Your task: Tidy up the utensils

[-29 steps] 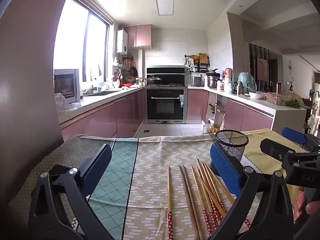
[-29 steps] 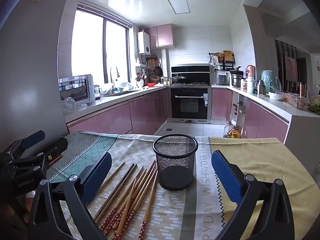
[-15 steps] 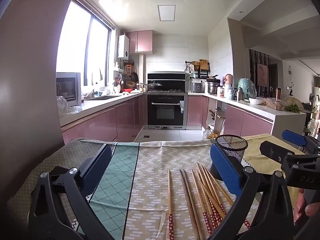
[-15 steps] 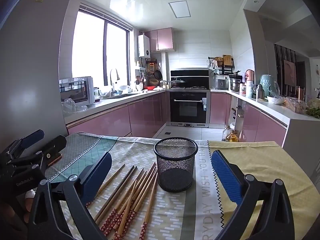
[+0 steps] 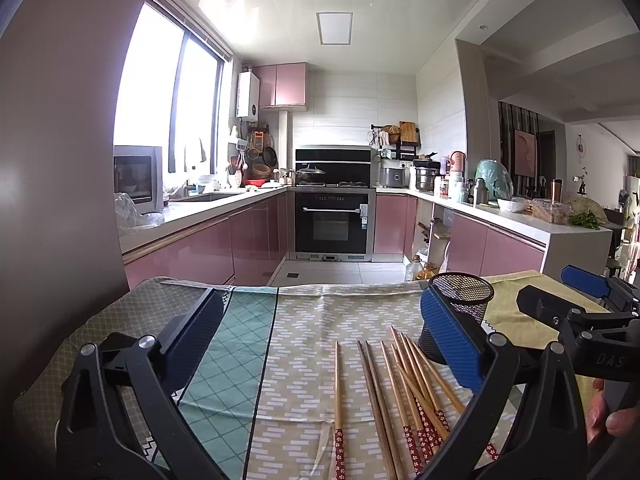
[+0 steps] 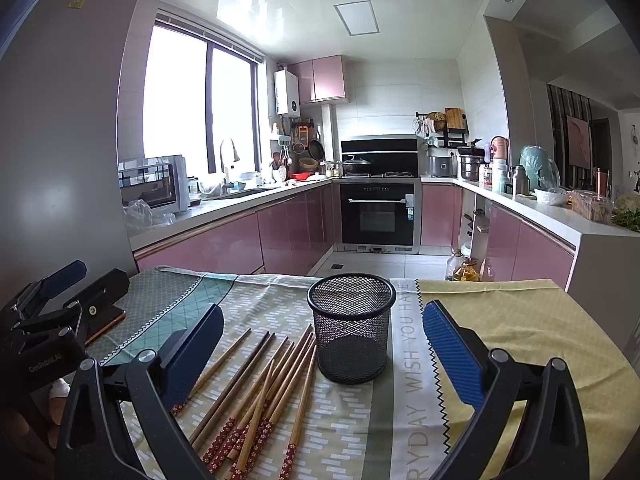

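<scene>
Several wooden chopsticks (image 6: 264, 384) with red patterned ends lie fanned on the patterned tablecloth (image 6: 500, 320), just left of an upright black mesh cup (image 6: 351, 330). My right gripper (image 6: 320, 344) hovers open above the table, its blue pads either side of the cup and chopsticks, holding nothing. In the left wrist view the same chopsticks (image 5: 400, 392) lie ahead, with the mesh cup (image 5: 466, 304) partly hidden behind the right pad. My left gripper (image 5: 316, 340) is open and empty. Each gripper shows at the edge of the other's view.
The table's far edge (image 5: 340, 286) drops to the kitchen floor. Pink cabinets, an oven (image 5: 332, 220) and crowded counters lie beyond. A large appliance wall (image 5: 52, 160) stands close on the left. A person's fingers (image 5: 612, 416) hold the right gripper's handle.
Both wrist views have tilted upward a little, so the table, chopsticks and cup sit lower in frame. Nothing on the table has moved, and both grippers stay open.
</scene>
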`<state>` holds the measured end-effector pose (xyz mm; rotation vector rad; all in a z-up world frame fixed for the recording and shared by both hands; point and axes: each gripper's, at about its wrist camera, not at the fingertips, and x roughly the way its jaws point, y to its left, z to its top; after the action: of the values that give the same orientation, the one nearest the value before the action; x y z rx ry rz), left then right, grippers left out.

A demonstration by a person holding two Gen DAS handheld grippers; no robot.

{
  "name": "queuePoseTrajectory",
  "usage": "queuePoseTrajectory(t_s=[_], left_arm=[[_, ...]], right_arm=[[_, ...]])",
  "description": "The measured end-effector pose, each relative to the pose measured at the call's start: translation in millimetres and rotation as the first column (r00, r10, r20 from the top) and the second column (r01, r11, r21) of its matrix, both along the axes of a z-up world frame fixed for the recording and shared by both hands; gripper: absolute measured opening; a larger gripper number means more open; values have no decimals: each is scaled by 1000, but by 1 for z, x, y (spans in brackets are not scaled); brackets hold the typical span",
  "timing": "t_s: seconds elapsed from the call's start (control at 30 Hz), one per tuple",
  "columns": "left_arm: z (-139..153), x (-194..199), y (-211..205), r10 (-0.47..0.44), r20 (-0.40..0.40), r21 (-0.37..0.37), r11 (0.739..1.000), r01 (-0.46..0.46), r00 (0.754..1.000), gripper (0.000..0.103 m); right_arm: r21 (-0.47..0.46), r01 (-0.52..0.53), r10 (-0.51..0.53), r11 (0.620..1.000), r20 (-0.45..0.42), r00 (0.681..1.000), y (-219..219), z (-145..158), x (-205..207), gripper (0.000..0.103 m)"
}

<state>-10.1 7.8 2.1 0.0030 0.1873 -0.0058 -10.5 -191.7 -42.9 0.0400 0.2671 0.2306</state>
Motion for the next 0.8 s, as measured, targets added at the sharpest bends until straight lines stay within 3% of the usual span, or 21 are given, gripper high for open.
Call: queuePoseTrajectory(t_s=[0.8], left_arm=[[-2, -1, -2, 2, 1, 2, 1000, -2, 1000, 97]], right_arm=[[8, 0, 0, 1000, -7, 1000, 2, -2, 2, 97]])
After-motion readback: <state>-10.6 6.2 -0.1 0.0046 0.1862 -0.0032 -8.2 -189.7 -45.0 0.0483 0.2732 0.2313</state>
